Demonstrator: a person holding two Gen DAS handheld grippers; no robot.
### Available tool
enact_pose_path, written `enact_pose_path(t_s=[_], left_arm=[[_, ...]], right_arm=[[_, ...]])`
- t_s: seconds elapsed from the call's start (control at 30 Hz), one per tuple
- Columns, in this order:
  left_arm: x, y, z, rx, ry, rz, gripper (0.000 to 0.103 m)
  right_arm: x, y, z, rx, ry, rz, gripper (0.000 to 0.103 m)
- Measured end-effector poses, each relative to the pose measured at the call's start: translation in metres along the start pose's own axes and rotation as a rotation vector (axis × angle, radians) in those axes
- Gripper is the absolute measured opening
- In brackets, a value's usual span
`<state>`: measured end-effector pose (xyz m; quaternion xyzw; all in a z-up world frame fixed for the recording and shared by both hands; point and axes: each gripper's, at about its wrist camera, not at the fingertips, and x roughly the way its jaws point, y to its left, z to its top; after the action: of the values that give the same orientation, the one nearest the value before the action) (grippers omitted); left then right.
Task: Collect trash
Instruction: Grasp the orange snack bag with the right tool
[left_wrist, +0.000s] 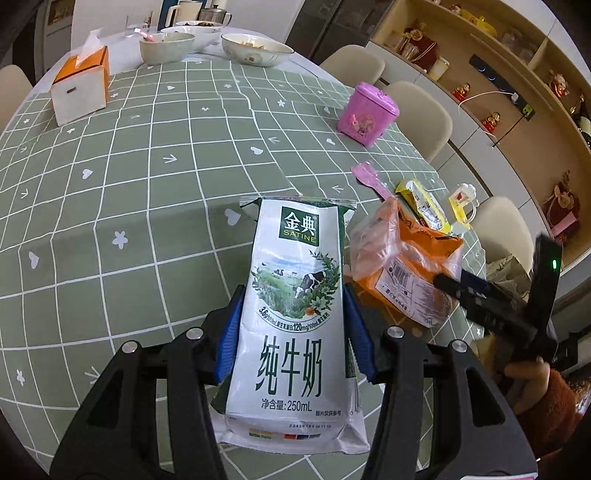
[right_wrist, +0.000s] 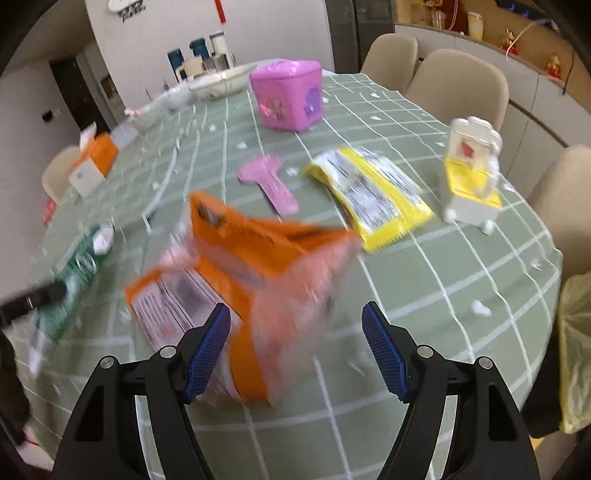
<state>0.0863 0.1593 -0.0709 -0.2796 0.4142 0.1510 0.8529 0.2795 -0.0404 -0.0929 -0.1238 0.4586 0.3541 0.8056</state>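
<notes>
Clamping white-green flattened milk carton (left_wrist: 295, 325) in left gripper (left_wrist: 293, 328) fingers w/ right gripper (right_wrist: 297, 349) wide around crinkly orange plastic wrapper (right_wrist: 236, 266), probably slipping if closing off-centre.

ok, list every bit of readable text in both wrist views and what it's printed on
All on the milk carton, left wrist view:
"金典"
"SATINE"
"纯牛奶"
"净含量:250mL"
"3.6g", "120mg/100mL": curved line, rest too small to read
Orange bag: barcode label, too small.
Yellow wrapper: print blurred.
Right wrist view: motion blur, nothing readable.
</notes>
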Motion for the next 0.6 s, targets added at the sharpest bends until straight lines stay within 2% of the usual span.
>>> enact_pose_path(t_s=[0.17,0.37,0.57,0.6], left_arm=[[0.008,-0.004,0.004,0.010,0.016,-0.043,0.048],[0.013,-0.015,0.004,0.071,0.029,-0.057,0.048],[0.021,-0.018,0.001,0.106,0.056,-0.027,0.048],[0.022,-0.018,0.001,0.113,0.064,-0.021,0.050]], right_arm=[[-0.017,-0.027,-0.018,0.000,-0.028,-0.162,0.070],[-0.036,-0.050,-0.020,0.100,-0.094,-0.009,0.070],[-0.010,-0.040,-0.009,0.096,-0.078,-0.016,0.070],[-0.005,-0.037,-0.008,0.089,-0.063,-0.010,0.067]])
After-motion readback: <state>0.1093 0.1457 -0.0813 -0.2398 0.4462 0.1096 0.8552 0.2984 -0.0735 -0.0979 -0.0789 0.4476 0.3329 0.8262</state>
